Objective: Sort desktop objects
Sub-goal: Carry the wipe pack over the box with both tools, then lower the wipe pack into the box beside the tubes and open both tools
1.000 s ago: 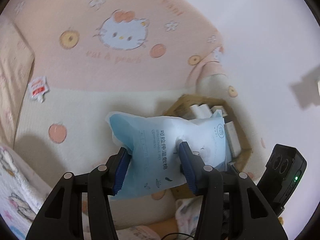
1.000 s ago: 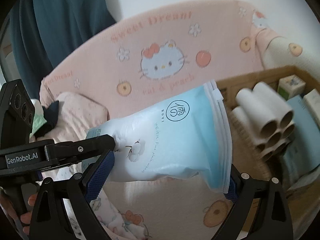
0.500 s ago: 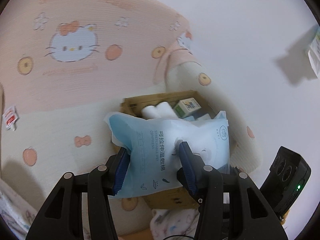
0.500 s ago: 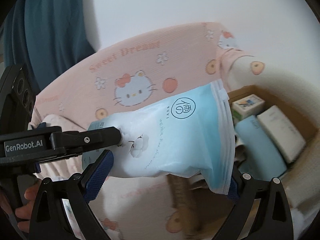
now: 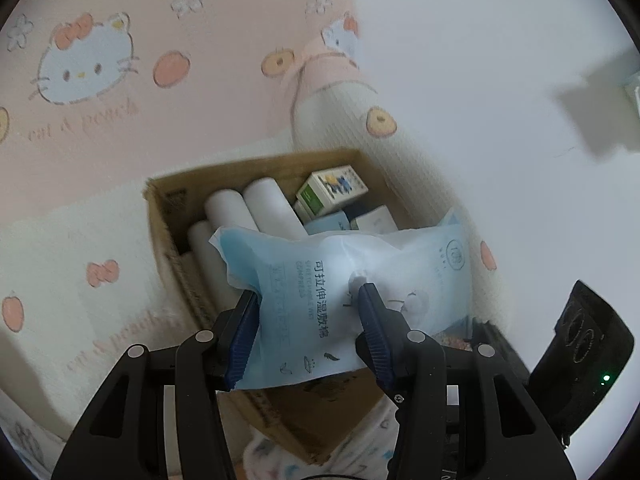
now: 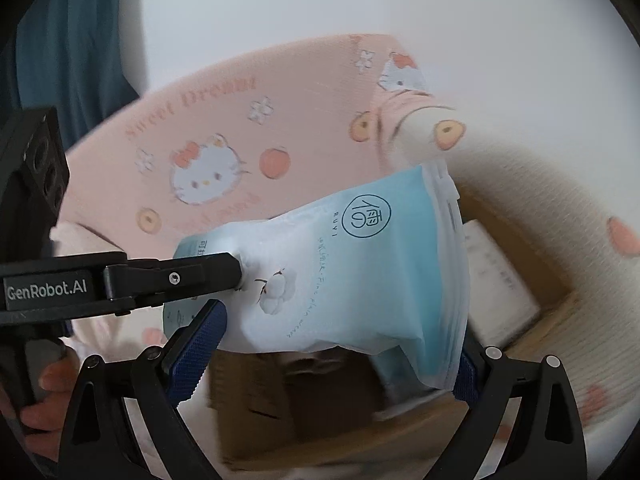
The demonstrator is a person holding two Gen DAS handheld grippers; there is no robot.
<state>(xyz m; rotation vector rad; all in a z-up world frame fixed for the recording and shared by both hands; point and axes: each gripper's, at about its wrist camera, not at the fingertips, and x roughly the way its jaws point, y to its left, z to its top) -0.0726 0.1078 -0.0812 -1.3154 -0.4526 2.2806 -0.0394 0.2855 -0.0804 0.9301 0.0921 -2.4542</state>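
A light blue pouch (image 5: 320, 280) with a cotton print hangs above an open cardboard box (image 5: 160, 216). My left gripper (image 5: 308, 296) is shut on one end of it, blue pads pressed into both sides. In the right wrist view the same pouch (image 6: 360, 272) spans my right gripper (image 6: 340, 336), whose wide-set pads bear on its lower corner and sealed edge. The left gripper's finger (image 6: 200, 276) clamps the pouch from the left there. The box (image 6: 556, 292) lies below and to the right.
Inside the box are white rolls (image 5: 260, 204), a small green and white carton (image 5: 332, 190) and flat packs. It sits on peach-print bedding against a pink cat-print cushion (image 5: 120, 80), with a white wall (image 5: 480, 80) behind. A hand (image 6: 52, 380) holds the left gripper's handle.
Both grippers carried the pouch sideways from over the bedding to above the cardboard box, which now fills the middle of the left wrist view. The grip on the pouch is unchanged.
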